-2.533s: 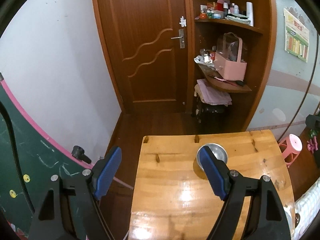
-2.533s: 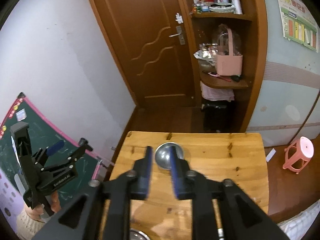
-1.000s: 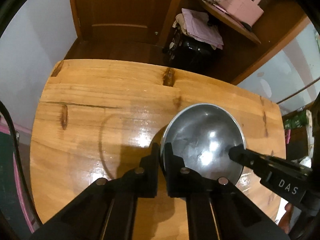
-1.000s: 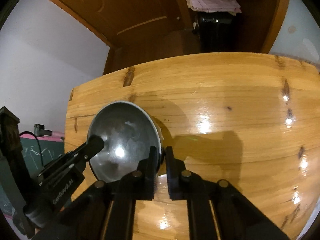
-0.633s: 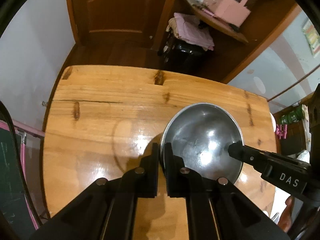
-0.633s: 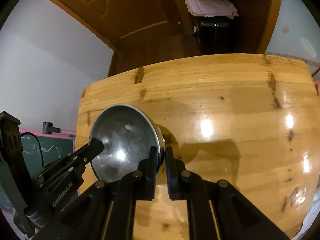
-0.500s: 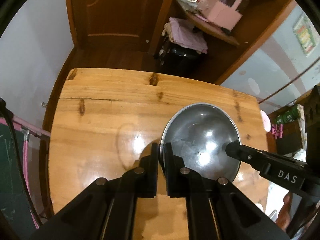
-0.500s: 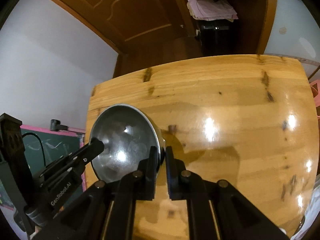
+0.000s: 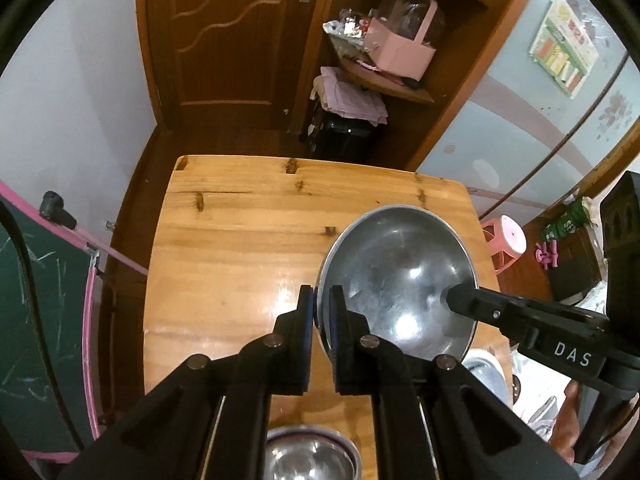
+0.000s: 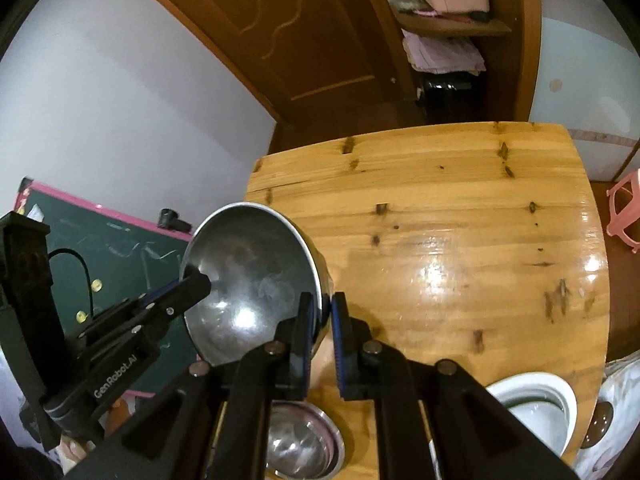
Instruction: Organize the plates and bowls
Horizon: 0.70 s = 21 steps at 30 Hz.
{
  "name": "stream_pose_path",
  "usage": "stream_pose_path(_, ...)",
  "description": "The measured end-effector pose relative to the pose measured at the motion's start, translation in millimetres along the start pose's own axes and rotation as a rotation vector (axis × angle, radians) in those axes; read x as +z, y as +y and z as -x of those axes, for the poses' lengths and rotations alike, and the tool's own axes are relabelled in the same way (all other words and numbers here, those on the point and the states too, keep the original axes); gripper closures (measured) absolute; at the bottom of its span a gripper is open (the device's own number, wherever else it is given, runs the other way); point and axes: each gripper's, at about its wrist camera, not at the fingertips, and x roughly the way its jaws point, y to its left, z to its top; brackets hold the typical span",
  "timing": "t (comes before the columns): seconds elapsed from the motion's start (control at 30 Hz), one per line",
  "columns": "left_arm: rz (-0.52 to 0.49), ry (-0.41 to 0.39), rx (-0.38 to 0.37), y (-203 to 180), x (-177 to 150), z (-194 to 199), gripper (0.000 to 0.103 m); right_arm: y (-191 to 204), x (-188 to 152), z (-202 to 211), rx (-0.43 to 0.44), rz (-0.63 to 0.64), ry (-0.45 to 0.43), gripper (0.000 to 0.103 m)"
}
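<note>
Steel bowl (image 9: 400, 276) held clear above wooden table (image 9: 240, 248), tilted. Left gripper (image 9: 319, 312) clamped on its left rim, right gripper (image 10: 320, 320) clamped on its right rim. Second steel bowl (image 10: 304, 444) and white bowl (image 10: 536, 412) resting at near table edge.

1. Steel bowl (image 9: 400, 276): the rim stretch between the left claw (image 9: 319, 312) pads is covered by them; near rim drops behind the claw body.
2. Right wrist view: the same bowl's (image 10: 248, 280) lower rim is hidden behind the right claw (image 10: 320, 320) and the left claw's arm.
3. Second steel bowl (image 9: 310, 458), below the left claw: cut by the bottom edge, flanked by the claw arms.
4. White bowl (image 10: 536, 408), right of the right claw: left part behind the claw arm.
5. Shelf items (image 9: 348, 26) far ahead of the claw: too small to identify.
</note>
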Motion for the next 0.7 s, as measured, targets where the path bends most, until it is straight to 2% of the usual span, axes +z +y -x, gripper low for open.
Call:
stream_pose_path(0.33,-0.009,-0.014,0.012,4,-56,57,0.098,20,-55,23,0.052,0.036,0.001,0.094)
stream_pose_path(0.53,-0.001,-0.020,0.014,14,-86,72,0.098,28,-89,19,0.080,0.047,0.017,0.094)
stream_pose_path(0.7,-0.003,-0.010,0.027,21,-114,66,0.097,31,-118,5,0.083,0.045,0.040,0.094)
